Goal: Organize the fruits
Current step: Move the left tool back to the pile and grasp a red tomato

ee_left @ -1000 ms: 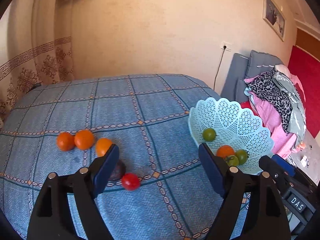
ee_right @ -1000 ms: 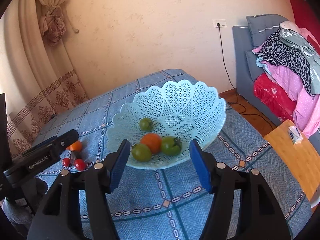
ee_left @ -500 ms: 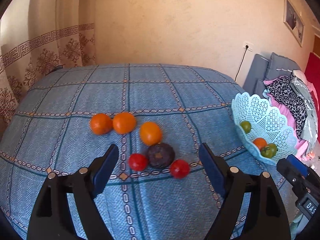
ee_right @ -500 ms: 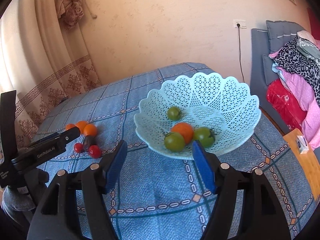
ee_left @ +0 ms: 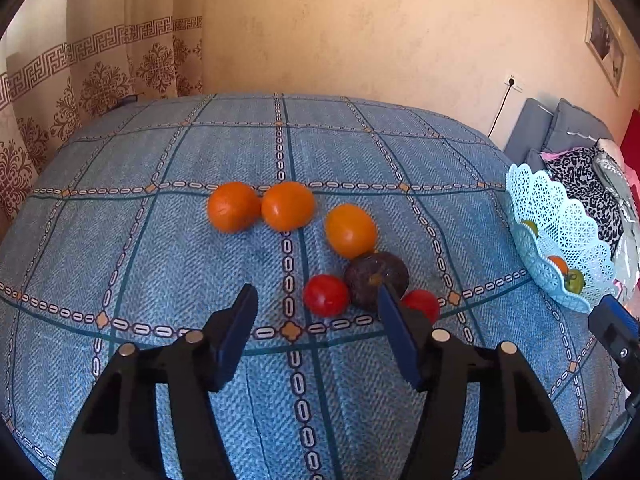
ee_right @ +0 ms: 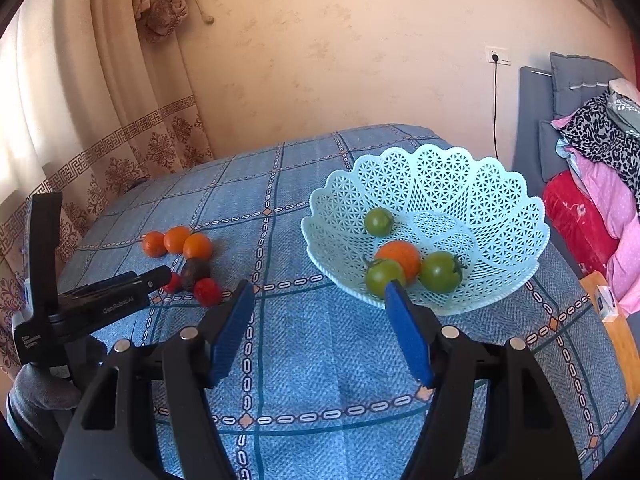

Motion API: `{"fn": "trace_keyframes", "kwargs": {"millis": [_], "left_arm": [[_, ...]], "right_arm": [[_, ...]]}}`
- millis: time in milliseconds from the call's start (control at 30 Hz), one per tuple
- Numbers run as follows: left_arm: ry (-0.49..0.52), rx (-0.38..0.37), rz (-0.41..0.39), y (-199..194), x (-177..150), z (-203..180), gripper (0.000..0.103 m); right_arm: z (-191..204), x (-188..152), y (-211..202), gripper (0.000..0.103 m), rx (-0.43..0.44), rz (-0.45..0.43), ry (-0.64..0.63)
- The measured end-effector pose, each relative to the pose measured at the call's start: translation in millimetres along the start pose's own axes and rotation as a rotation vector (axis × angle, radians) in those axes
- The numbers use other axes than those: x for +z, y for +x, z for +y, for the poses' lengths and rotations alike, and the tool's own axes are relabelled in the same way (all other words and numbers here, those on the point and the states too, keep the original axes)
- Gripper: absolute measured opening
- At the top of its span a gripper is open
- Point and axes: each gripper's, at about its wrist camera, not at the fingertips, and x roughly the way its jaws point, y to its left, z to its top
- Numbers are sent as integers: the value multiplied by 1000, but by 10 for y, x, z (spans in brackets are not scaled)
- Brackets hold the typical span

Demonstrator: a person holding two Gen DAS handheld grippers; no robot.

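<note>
On the blue checked cloth lie three oranges (ee_left: 288, 206), a dark purple fruit (ee_left: 374, 276) and two red tomatoes (ee_left: 326, 295). My left gripper (ee_left: 316, 300) is open and empty, just short of the left red tomato, which shows between its blue pads. The light blue lattice basket (ee_right: 500, 200) holds an orange (ee_right: 400, 254) and three green tomatoes (ee_right: 440, 272). My right gripper (ee_right: 320, 298) is open and empty, hovering over the cloth in front of the basket's near left rim. The basket also shows in the left wrist view (ee_left: 556, 216).
A patterned curtain (ee_right: 120, 148) hangs at the left behind the table. A grey sofa with piled clothes (ee_right: 600, 152) stands at the right. A wooden surface with a small box (ee_right: 604, 300) sits beside the table's right edge.
My left gripper has swung left from the basket to the loose fruit and come closer to the red tomatoes. My right gripper has drifted back and left from the basket.
</note>
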Motion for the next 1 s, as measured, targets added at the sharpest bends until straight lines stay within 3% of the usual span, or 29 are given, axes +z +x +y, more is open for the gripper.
{"fn": "trace_keyframes", "kwargs": {"millis": [167, 367, 500, 733, 1000], "left_arm": [[-1, 18, 42, 124, -61, 15, 48], [2, -9, 55, 178, -74, 11, 43], [13, -39, 57, 176, -64, 0, 28], [1, -51, 39, 101, -60, 11, 26], [-4, 13, -31, -88, -26, 69, 26]], "right_arm": [[117, -34, 20, 69, 1, 2, -37], [249, -68, 87, 69, 21, 20, -74], [337, -71, 133, 69, 36, 30, -98], [439, -67, 309, 69, 72, 86, -115], [623, -88, 551, 70, 106, 157, -164]]}}
